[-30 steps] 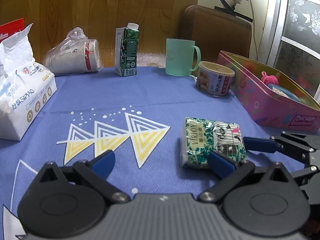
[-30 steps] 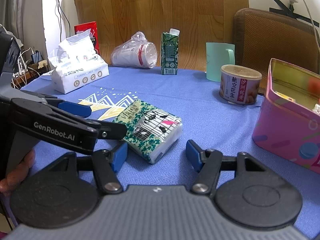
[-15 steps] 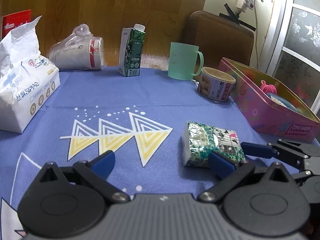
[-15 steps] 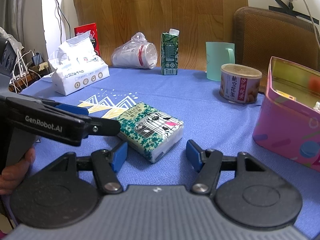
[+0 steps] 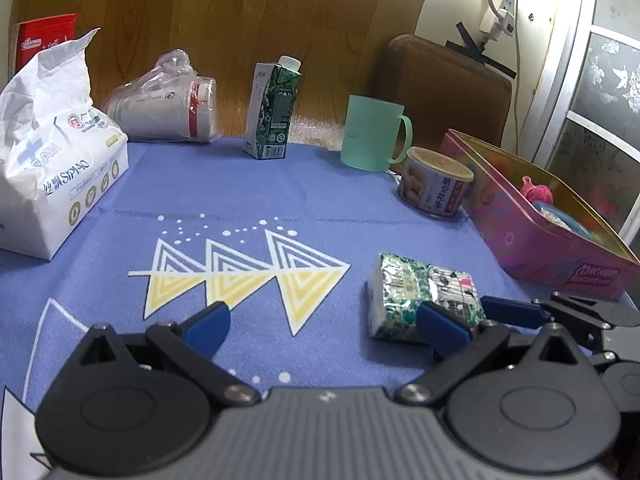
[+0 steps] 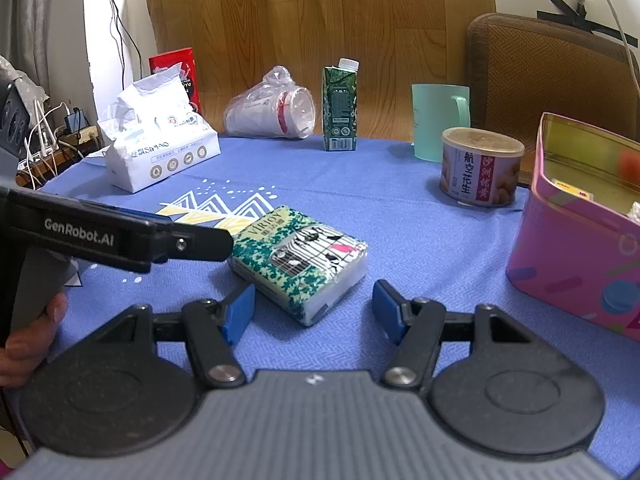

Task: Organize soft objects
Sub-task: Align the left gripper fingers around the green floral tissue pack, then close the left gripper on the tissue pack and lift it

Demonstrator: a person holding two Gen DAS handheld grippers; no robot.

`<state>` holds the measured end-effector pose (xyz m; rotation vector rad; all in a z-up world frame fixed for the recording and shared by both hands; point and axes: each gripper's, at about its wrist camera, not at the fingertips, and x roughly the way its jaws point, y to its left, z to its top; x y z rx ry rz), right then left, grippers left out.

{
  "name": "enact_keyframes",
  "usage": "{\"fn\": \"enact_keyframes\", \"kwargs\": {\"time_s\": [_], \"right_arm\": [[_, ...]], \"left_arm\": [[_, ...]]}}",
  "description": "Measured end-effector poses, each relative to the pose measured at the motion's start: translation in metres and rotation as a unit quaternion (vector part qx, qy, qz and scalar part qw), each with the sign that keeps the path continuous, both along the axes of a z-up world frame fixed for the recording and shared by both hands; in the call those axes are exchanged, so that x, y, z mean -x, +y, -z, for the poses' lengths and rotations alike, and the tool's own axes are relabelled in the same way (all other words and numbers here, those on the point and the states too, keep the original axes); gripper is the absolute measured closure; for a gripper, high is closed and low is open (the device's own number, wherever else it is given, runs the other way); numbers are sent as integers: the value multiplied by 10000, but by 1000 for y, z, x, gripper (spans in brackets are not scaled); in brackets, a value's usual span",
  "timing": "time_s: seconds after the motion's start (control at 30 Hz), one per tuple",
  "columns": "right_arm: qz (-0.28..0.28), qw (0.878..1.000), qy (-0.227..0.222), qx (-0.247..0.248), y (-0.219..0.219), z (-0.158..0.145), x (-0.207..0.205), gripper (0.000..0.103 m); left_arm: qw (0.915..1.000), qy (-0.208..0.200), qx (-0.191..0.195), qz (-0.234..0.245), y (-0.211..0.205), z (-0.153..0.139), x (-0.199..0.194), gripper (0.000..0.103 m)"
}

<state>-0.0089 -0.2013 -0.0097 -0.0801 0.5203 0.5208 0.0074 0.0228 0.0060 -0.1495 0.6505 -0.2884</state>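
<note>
A small green-patterned tissue pack lies flat on the blue tablecloth; it also shows in the right wrist view. My right gripper is open, its blue pads either side of the pack's near end, not touching it. My left gripper is open and empty, the pack just beyond its right pad. A large white tissue bag stands at the left. The pink tin at the right holds a pink soft item.
A peanut can, a green mug, a green carton and bagged paper cups stand along the back. A brown chair back is behind the table. The tin's wall is close on my right.
Both grippers have drawn back a little from the tissue pack, so it sits farther ahead in both views. The pack has not moved. Both grippers stay open.
</note>
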Motion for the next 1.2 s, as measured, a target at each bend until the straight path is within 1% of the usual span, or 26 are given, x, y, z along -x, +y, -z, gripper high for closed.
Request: {"fn": "enact_keyframes", "kwargs": {"time_s": [0.2,0.37,0.83,1.07,1.2], "right_arm": [[11,10000,-1,-5,1,0,1,36],[14,10000,-1,-7,0,0,0,36],[16,10000,-7,-6,1,1,0,36],[17,10000,-9,-3,1,1,0,36],[-3,10000,-16,16,2,1,1,36]], "left_arm": [[9999,-73,-15,118,-3,-1,2,0],[9998,-41,27,176,-3,0,2,0],[9998,-10,60,166,-3,0,1,0],[9996,61,166,210,-2,1,-1,0],[9988,124,350,328,-5,1,-1,0]]}}
